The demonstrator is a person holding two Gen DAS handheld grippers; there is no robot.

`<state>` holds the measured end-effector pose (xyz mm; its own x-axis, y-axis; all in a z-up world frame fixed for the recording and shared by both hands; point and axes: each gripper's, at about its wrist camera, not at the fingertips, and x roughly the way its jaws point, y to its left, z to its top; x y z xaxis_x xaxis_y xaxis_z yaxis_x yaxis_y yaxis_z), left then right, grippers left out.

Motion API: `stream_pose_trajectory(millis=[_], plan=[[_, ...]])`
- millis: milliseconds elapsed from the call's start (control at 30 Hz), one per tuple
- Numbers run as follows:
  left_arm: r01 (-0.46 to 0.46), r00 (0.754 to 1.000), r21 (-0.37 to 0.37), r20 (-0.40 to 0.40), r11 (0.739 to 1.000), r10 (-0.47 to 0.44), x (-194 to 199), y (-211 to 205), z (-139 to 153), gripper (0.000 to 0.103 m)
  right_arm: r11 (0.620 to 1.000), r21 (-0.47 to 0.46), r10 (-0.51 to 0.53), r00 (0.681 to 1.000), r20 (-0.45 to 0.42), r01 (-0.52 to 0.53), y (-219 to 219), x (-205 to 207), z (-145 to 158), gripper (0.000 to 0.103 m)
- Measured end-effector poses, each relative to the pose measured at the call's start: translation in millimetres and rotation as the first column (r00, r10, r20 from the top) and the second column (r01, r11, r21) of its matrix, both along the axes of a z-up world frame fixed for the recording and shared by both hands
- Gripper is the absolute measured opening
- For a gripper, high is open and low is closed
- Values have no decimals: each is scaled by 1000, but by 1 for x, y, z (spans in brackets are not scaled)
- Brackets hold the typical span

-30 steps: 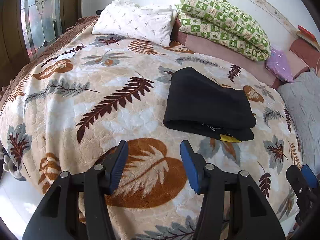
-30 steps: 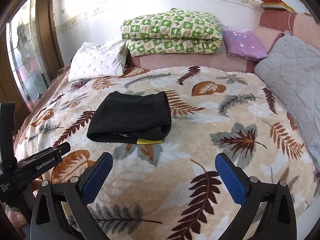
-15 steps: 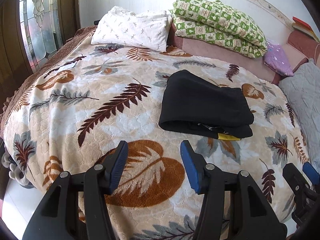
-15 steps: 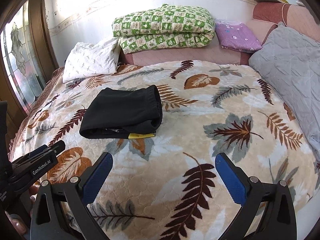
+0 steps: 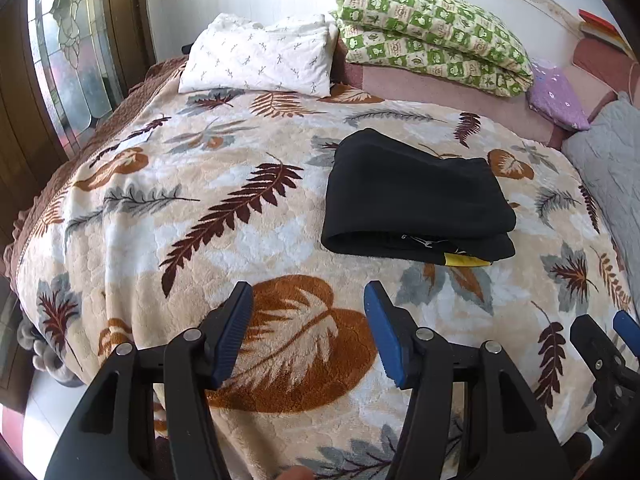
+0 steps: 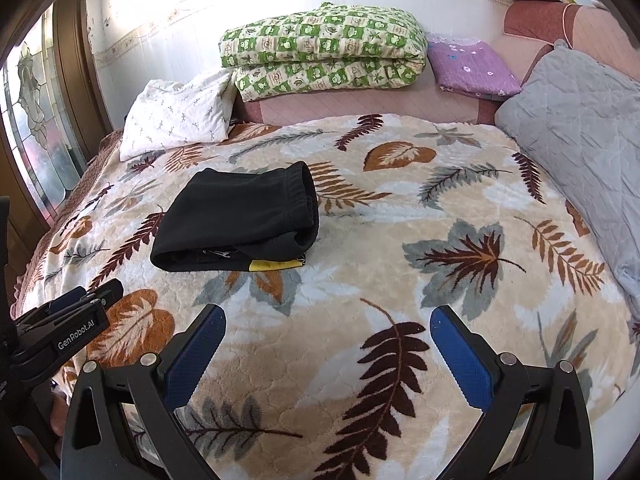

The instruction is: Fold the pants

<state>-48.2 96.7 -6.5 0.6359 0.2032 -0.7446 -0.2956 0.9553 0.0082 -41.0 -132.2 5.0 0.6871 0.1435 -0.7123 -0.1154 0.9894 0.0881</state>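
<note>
Lying folded on the bed, the black pants sit apart from the left hand-held gripper and right hand-held gripper, both open and empty.

Left tongs: jaws apart, nothing between the blue pads, pointed forward and down. Right tongs: jaws spread wider, also empty, same downward tilt. The two sit side by side, apart, neither touching anything.

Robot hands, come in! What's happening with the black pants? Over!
Left gripper open, empty. Right gripper open, empty. Black pants folded on leaf blanket. Nothing in the way.
</note>
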Motion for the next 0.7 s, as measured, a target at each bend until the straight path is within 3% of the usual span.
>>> stream_pose_trajectory(millis=[700], plan=[[42, 999, -10, 4, 999, -42, 0, -6, 2, 57, 1000, -12, 9, 1000, -19, -9, 0, 4, -7, 103]])
